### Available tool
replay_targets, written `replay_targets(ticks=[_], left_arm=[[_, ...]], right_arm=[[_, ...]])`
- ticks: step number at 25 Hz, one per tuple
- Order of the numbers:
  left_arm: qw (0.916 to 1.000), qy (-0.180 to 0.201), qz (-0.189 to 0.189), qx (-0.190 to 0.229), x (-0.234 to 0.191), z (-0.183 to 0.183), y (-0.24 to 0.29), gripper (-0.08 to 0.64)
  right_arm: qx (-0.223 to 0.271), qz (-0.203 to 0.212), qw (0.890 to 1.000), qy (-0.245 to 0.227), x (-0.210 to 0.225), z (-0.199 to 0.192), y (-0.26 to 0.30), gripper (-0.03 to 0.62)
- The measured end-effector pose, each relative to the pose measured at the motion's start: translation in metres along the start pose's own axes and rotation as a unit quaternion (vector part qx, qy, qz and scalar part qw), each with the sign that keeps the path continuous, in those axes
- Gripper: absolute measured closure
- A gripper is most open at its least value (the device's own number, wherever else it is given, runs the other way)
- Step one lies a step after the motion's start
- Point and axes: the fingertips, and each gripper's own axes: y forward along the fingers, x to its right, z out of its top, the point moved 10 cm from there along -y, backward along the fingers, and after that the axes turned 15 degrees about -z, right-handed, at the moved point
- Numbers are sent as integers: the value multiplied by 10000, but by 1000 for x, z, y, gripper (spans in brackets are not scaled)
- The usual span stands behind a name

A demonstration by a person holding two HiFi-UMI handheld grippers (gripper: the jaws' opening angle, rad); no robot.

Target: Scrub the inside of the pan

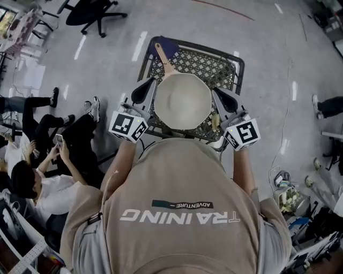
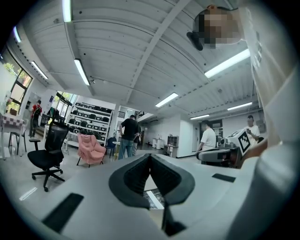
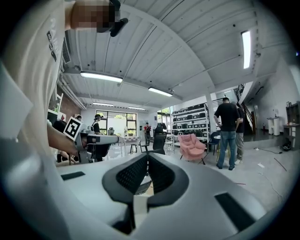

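Note:
A cream pan (image 1: 182, 100) with a wooden handle (image 1: 163, 60) rests on a black wire basket (image 1: 214, 61), its inside facing up and looking bare. My left gripper (image 1: 149, 83) sits at the pan's left rim and my right gripper (image 1: 218, 92) at its right rim, both pointing forward. In the left gripper view the jaws (image 2: 150, 157) are shut with nothing between them. The right gripper view shows its jaws (image 3: 148, 157) shut and empty too. A small pale yellowish item (image 1: 215, 122) lies in the basket by the right gripper; I cannot tell what it is.
People sit on the floor at the left (image 1: 48, 155). A black office chair (image 1: 94, 13) stands at the back left. Standing people (image 3: 228, 131) and a pink armchair (image 3: 192, 145) are further off in the room. Clutter lies at the right (image 1: 292, 200).

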Motion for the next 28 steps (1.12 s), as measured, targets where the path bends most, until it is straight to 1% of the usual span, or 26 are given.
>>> replay_targets(ticks=[5,9,11,13,16,18,24,28], left_arm=[[9998,127,-50,-135,1,6,-1,542],[9998,-90,10,-178,-1,-6,0,542],[9997,-137,-26,-189,0,-7,3,543],[9997,-117,-108,-168,-2,-3,8,542],[9997,-72,-172,-147,-6,-1,11,543],[9997,-50,-169,-163,-9,-1,10,543],[9998,-89,-122,-154,-14,-5,3,543],[9999,-68,-107,-114,-18,-7,0,542]], right_arm=[[-5,-48,10000,52,2,5,5,574],[-92,-18,10000,20,1,4,2,574],[-133,-7,9999,-12,1,5,0,574],[-161,-72,9998,82,5,6,2,574],[-203,-281,9990,293,14,4,1,574],[-221,-335,9987,311,15,4,0,574],[-302,-304,9988,217,13,5,3,574],[-376,-352,9986,-106,10,0,10,574]])
